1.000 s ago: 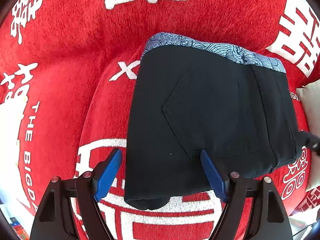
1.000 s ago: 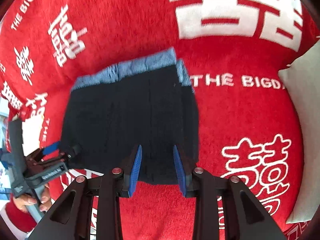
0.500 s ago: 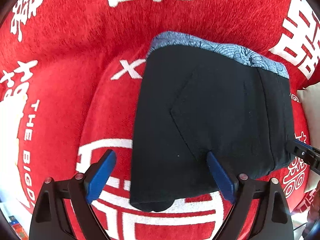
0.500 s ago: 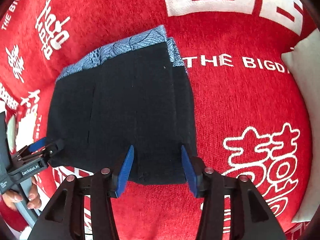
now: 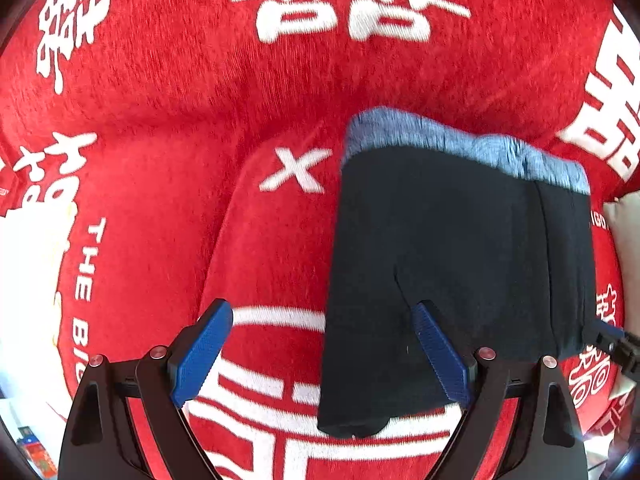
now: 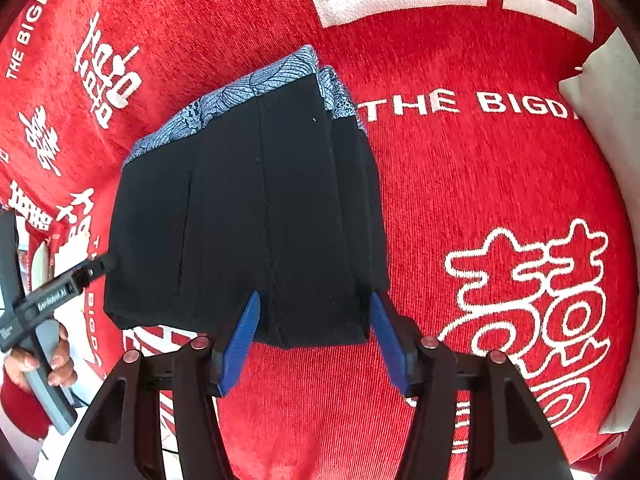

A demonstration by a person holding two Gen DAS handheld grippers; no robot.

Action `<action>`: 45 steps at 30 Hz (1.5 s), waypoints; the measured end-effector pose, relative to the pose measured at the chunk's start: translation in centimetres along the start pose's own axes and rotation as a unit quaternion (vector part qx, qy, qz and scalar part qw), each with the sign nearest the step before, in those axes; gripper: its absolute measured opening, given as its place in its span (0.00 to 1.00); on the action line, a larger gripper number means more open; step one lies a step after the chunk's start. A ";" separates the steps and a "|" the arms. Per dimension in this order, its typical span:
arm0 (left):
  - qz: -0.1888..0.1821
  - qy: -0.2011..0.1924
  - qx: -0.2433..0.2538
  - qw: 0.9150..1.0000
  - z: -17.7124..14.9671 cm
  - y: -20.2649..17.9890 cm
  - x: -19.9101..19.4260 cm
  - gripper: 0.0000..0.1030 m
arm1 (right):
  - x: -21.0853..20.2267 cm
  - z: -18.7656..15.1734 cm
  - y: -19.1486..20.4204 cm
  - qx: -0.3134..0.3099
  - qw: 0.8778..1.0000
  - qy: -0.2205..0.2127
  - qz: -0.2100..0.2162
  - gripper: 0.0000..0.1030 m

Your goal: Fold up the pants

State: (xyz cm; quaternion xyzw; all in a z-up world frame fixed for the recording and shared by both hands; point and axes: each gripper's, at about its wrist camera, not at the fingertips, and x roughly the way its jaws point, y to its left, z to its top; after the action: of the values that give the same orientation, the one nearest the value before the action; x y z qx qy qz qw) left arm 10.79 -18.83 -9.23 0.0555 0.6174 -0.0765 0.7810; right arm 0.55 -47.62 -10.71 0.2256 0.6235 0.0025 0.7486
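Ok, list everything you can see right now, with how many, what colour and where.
pants: one, black with a blue patterned waistband, folded into a compact stack, lying on the red cover.
cover: one, red with white characters and lettering, spread under everything.
cushion: one, off-white, at the right edge of the right wrist view, beside the pants but apart from them.
left gripper: one, black with blue pads, open, its right finger over the pants' near left part.
right gripper: one, black with blue pads, open, at the pants' near right corner.
hand: one, bare, holding the left gripper's grey handle.
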 end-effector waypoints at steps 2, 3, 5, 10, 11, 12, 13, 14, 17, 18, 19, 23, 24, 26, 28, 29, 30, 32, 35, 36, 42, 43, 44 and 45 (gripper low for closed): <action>0.005 -0.007 -0.002 1.000 0.9 0.3 0.0 0.90 | -0.4 0.0 -0.1 0.001 1.000 -0.003 0.002 0.59; 0.006 -0.010 -0.006 1.000 1.5 0.6 0.1 0.90 | -0.6 0.0 -0.2 0.002 1.000 -0.010 0.002 0.59; -0.001 -0.009 -0.017 1.000 2.3 1.2 0.3 0.90 | -1.4 0.3 -0.6 0.006 1.000 -0.026 0.006 0.60; -0.085 0.037 -0.039 0.995 3.4 3.0 2.0 0.90 | -2.2 2.1 -3.0 0.044 0.997 -0.035 0.050 0.62; -0.104 0.048 -0.036 0.993 3.4 3.0 2.3 0.90 | -2.1 2.5 -3.2 0.047 0.997 -0.032 0.056 0.63; -0.123 0.060 -0.031 0.990 3.5 2.9 2.7 0.90 | -1.9 2.9 -3.5 0.048 0.996 -0.027 0.064 0.63; -0.136 0.067 -0.024 0.988 3.5 2.9 3.1 0.90 | -1.7 3.3 -3.8 0.045 0.997 -0.020 0.066 0.63; -0.140 0.068 -0.018 0.988 3.5 2.7 3.2 0.90 | -1.4 3.5 -3.8 0.042 0.997 -0.016 0.066 0.63; -0.172 0.078 -0.003 0.982 3.7 2.4 3.9 0.90 | -0.5 4.0 -4.2 0.033 0.996 -0.001 0.078 0.63; -0.188 0.086 -0.003 0.978 3.8 2.4 4.2 0.90 | 0.0 4.3 -4.6 0.035 0.995 0.007 0.091 0.63; -0.198 0.093 -0.004 0.976 3.9 2.4 4.6 0.90 | 0.4 4.5 -4.8 0.039 0.994 0.011 0.101 0.63; -0.223 0.111 -0.007 0.968 4.2 2.6 5.9 0.90 | 2.2 5.1 -6.1 0.066 0.986 0.031 0.153 0.63; -0.232 0.115 -0.010 0.966 4.3 2.7 6.2 0.90 | 2.6 5.3 -6.4 0.070 0.983 0.033 0.168 0.63; -0.248 0.121 -0.016 0.961 4.5 2.8 6.8 0.90 | 3.3 5.8 -6.8 0.075 0.978 0.042 0.192 0.63; -0.262 0.127 -0.017 0.956 4.7 2.7 7.3 0.90 | 3.9 6.0 -7.3 0.072 0.973 0.051 0.215 0.63; -0.267 0.130 -0.015 0.955 4.7 2.6 7.5 0.90 | 4.1 6.1 -7.5 0.069 0.971 0.055 0.222 0.63; -0.272 0.132 -0.014 0.953 4.8 2.5 7.8 0.90 | 4.2 6.1 -7.6 0.067 0.969 0.057 0.230 0.63; -0.277 0.135 -0.015 0.951 4.9 2.2 8.2 0.96 | 4.5 6.3 -7.8 0.065 0.966 0.060 0.244 0.65; -0.284 0.139 -0.016 0.949 4.9 1.6 8.9 0.96 | 4.8 6.5 -8.4 0.066 0.962 0.062 0.259 0.65; -0.285 0.139 -0.018 0.948 4.8 1.5 9.0 0.96 | 4.8 6.5 -8.7 0.068 0.960 0.063 0.263 0.65; -0.273 0.120 -0.024 0.954 4.6 0.4 8.7 0.87 | 5.5 6.9 -8.7 0.099 0.956 0.077 0.266 0.66; -0.283 0.115 -0.025 0.952 4.5 0.2 8.4 0.75 | 5.4 6.8 -8.6 0.102 0.957 0.077 0.261 0.61; -0.287 0.112 -0.025 0.951 4.4 0.4 8.1 0.73 | 5.3 6.8 -8.6 0.104 0.958 0.076 0.256 0.55; -0.282 0.104 -0.020 0.954 4.3 0.2 7.6 0.69 | 5.1 6.7 -8.5 0.107 0.958 0.075 0.254 0.52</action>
State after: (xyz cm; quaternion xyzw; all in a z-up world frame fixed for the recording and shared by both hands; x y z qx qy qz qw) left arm 16.67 -19.81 -15.65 -0.1286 0.6868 -0.2753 0.6603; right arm 5.57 -56.06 -17.58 0.4543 0.5964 0.1429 0.6461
